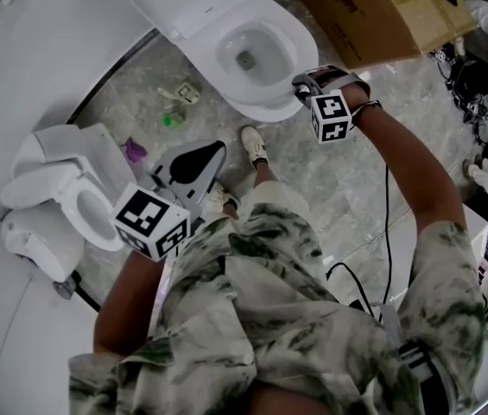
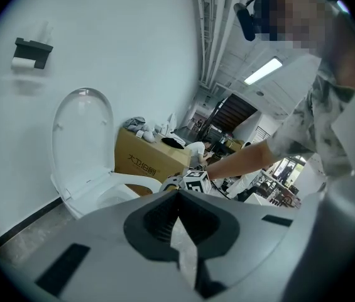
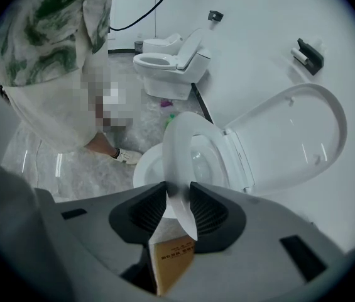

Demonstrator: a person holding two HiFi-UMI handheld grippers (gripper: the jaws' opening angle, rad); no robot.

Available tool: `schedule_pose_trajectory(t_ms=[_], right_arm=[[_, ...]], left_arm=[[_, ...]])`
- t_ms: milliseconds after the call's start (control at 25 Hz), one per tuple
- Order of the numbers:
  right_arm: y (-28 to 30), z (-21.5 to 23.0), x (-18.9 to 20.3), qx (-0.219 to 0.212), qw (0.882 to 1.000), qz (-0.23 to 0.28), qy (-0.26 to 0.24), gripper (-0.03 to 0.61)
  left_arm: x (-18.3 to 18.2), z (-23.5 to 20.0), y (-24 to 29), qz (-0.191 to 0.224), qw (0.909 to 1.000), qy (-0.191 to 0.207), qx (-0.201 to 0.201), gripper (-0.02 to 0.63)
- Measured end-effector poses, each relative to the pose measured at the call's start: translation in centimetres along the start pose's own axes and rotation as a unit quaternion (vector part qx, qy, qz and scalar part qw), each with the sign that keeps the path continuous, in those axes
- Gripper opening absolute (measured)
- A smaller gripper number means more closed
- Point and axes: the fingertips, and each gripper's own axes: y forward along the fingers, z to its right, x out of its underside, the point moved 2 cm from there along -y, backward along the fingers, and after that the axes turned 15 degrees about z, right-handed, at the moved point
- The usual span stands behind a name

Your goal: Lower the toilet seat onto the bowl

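The fingers of our right gripper (image 3: 177, 195) grasp the rim of the white oval plastic toilet seat (image 3: 178, 140), which hangs tilted above the white ceramic bowl (image 3: 141, 168), its white lid (image 3: 290, 137) upright behind. Our left gripper (image 2: 177, 192) has its fingers clenched on nothing, well back from the bowl. A brown cardboard box (image 1: 373, 11) stands just beside the bowl; a second white toilet (image 1: 62, 197) sits well apart.

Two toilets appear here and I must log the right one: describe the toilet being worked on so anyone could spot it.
Find the brown cardboard box by the white wall; the toilet beside it is the one. Unlike the other toilet along the wall, its seat is tilted partway, pinched in the fingers of the right gripper.
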Motion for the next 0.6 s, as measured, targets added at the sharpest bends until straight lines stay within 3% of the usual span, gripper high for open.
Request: schedule_pose_trajectory(t_ms=[600], right_arm=[[2.5, -3.2, 2.1, -0.009, 1.000, 0.002, 0.007, 0.133]], left_arm=[[2.1, -0.3, 2.1, -0.023, 0.9996, -0.002, 0.013, 0.021]])
